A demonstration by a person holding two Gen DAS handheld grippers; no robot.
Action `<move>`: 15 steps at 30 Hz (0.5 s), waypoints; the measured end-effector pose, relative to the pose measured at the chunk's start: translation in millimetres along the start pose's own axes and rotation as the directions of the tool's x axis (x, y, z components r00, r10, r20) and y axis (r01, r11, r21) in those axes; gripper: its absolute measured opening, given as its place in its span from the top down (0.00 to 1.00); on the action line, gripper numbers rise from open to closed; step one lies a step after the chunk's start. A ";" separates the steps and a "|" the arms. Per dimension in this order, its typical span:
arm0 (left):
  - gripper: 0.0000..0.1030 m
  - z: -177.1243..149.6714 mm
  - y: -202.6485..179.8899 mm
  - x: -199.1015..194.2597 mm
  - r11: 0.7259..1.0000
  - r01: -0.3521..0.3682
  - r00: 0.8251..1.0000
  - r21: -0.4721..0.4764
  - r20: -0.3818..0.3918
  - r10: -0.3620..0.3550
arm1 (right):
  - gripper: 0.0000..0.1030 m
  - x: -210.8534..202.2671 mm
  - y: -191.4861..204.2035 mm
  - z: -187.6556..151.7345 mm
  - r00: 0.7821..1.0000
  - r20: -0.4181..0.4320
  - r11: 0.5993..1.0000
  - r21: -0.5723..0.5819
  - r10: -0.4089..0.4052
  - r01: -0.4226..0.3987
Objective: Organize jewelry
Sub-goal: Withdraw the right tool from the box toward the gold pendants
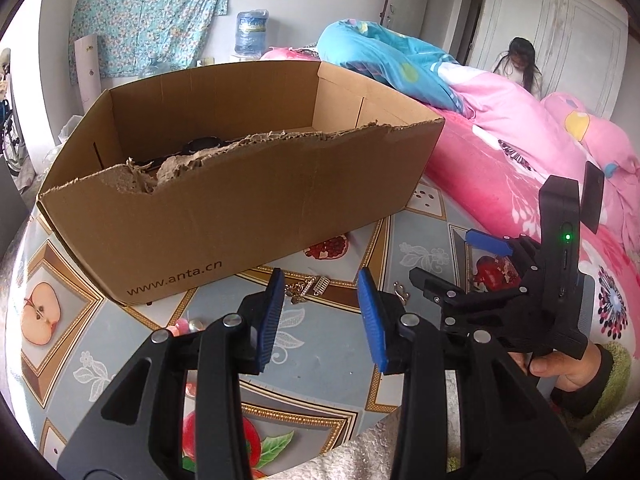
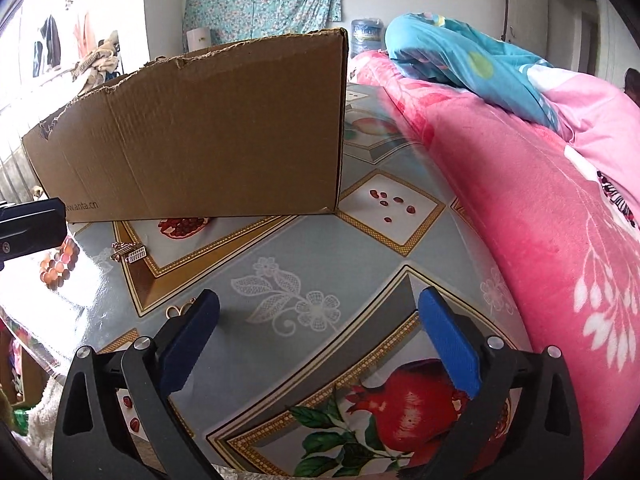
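Just beyond the left gripper (image 1: 322,280) jaws lies the brooch (image 1: 306,290).

A table (image 1: 340,364) covered by a glossy printed cloth fills the lower half of both views, its pattern showing pale blue panels, gold-bordered frames, white flowers, pomegranates and a halved apple. A torn cardboard box (image 1: 224,200) stands on it in the upper left and centre of the left wrist view, its flaps ripped away. Just below the box's near wall lie small gold jewelry pieces (image 1: 306,290) close together, with a gold hook-shaped piece (image 1: 401,291) lying apart to their right. Pink and orange beads (image 2: 60,266) lie at the left edge of the right wrist view.
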State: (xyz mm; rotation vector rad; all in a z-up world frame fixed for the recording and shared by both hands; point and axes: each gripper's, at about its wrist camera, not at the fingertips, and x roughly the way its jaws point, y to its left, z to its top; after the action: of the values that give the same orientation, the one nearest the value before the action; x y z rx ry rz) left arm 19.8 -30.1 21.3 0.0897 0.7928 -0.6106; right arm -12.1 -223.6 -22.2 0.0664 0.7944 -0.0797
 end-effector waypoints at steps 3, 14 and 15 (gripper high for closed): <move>0.65 -2.4 0.0 1.5 1.000 -0.007 1.000 0.000 -0.006 0.007 | 0.06 -0.2 -1.7 -1.2 1.000 0.004 1.000 0.005 0.014 -0.014; 0.76 -2.7 -3.4 23.9 0.997 0.069 0.997 -0.026 -0.045 -0.070 | 0.06 -7.5 -3.7 -2.8 1.000 0.007 1.000 0.018 0.011 -0.011; 0.78 -2.0 -2.5 27.8 0.997 0.070 0.996 -0.028 -0.053 -0.071 | 0.06 -9.7 -3.5 -3.2 1.000 0.013 1.000 0.019 0.004 -0.005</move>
State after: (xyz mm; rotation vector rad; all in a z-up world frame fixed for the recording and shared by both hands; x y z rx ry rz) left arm 32.1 -44.9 1.0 0.0549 0.8584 -0.6665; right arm -21.4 -226.3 -17.6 0.0859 0.7802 -0.0835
